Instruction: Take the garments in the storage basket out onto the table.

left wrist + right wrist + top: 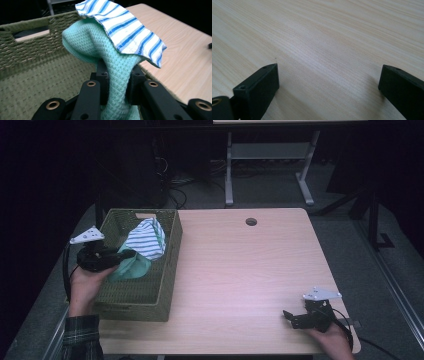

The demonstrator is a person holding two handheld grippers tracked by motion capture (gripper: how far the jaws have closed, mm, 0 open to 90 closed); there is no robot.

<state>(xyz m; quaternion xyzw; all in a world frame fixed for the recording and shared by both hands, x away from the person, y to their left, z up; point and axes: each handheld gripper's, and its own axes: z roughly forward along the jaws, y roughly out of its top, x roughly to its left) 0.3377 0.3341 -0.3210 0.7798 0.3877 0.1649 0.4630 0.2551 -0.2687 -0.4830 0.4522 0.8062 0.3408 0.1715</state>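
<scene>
- High view: pale wood counter [240,280] with a round cable hole [251,222] near its far edge at 12 o'clock. The room around it is dark; grey floor, and the white legs of another desk [229,170] beyond.
- High view: a green woven basket [167,270] sits at the counter's 9 o'clock side, its long axis running near to far. A mint green cloth [131,266] and a blue-and-white striped cloth [146,240] rise out of it, the striped one on top.
- High view: left hand [86,285], in a plaid sleeve [80,337], comes up from 7 o'clock and holds the left tool [125,254] over the basket's left rim, pointing toward 3 o'clock. Right tool [289,316] lies low at the counter's 5 o'clock corner, pointing toward 9 o'clock, well apart from the basket.
- Left gripper view: the jaws are pinched on a bunched neck of the mint green cloth [117,82], which stands up between them above the basket floor [32,85]. The striped cloth [125,30] drapes over its top at 12 to 2 o'clock. Basket wall with a handle slot [30,32] at 10 o'clock; counter [185,50] at 3 o'clock.
- Right gripper view: jaws spread wide, with bare counter grain [322,45] between them, just above or on the surface; I cannot tell which.
</scene>
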